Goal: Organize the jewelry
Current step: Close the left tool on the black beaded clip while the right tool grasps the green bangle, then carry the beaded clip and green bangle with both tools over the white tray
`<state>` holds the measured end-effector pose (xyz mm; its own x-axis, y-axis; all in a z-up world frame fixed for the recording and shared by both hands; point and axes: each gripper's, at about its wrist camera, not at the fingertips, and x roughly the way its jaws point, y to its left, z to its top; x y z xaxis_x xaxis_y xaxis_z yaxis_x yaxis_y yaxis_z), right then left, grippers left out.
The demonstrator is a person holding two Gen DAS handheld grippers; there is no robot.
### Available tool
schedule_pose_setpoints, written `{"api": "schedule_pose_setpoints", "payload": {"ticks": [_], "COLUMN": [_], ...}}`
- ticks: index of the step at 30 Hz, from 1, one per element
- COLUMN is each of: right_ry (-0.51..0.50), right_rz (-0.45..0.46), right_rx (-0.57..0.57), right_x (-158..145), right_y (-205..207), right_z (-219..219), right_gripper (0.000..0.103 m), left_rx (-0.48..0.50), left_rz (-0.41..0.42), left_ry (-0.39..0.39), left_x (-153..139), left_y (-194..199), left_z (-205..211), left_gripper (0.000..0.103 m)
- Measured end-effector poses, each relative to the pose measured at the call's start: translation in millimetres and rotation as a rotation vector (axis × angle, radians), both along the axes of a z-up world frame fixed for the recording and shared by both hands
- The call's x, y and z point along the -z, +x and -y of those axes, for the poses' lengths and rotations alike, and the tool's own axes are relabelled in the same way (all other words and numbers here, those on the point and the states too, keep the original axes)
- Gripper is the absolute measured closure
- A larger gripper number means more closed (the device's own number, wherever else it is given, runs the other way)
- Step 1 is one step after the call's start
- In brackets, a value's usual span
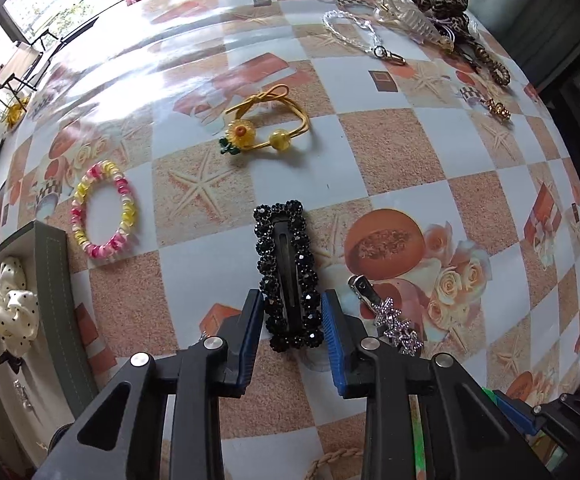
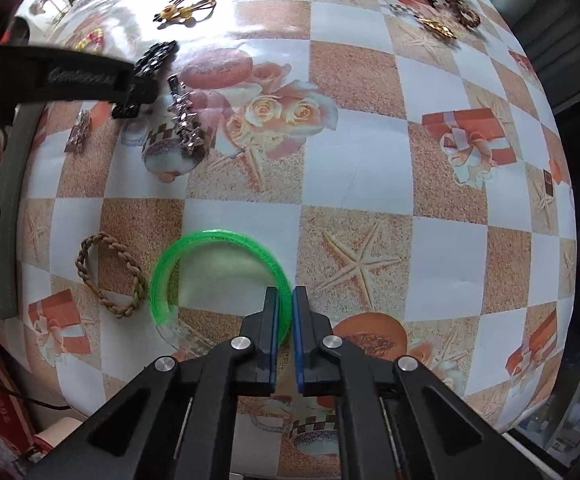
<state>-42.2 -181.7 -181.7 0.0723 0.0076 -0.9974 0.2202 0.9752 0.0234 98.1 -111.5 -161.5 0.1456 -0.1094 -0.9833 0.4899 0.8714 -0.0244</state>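
While both tools point straight down at the table (image 1: 389, 208), I'd lift slowly and evenly. My left tool (image 1: 291, 312) has its pads against the sides of the black beaded clip (image 1: 288, 276), clenched on its near end; the clip lies flat, long axis running away from me. My right tool (image 2: 286, 312) is clenched on the rim of the green bangle (image 2: 218, 268), which lies flat just beside a braided bracelet (image 2: 110, 276). The open box (image 1: 56, 280) waits at the left.

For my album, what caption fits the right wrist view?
Right gripper pinches a green bangle on the patterned tablecloth, beside a braided bracelet.
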Motion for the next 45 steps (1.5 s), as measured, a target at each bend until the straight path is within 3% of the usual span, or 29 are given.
{"api": "schedule_pose_setpoints", "payload": {"ticks": [11,23,33,45], "right_ry": [0.132,0.165,0.176,0.193], "right_rz": [0.027,0.034,0.075,0.108], "right_rx": [0.090,0.118,0.046,-0.129], "right_x": [-20.2,-41.6,-67.8,-87.0], "right_y": [0.6,-13.9,4.4,42.9], "right_z": [39.9,57.5,25.6,-49.2], "right_gripper": [0.096,0.096,0.096,0.096], "left_rx": [-0.058,-0.152,-0.251,-0.415], "left_rz": [0.039,0.061,0.076,0.103], "left_ry": [-0.043,-0.088,-0.106,-0.108], "left_x": [-32.5,-67.7,-84.8,-93.3], "left_y": [-17.0,-43.0,-66.0,-80.3], "left_z": [-26.5,-82.7,-138.5,-217.2], "left_gripper": [0.070,0.070,0.070,0.070]}}
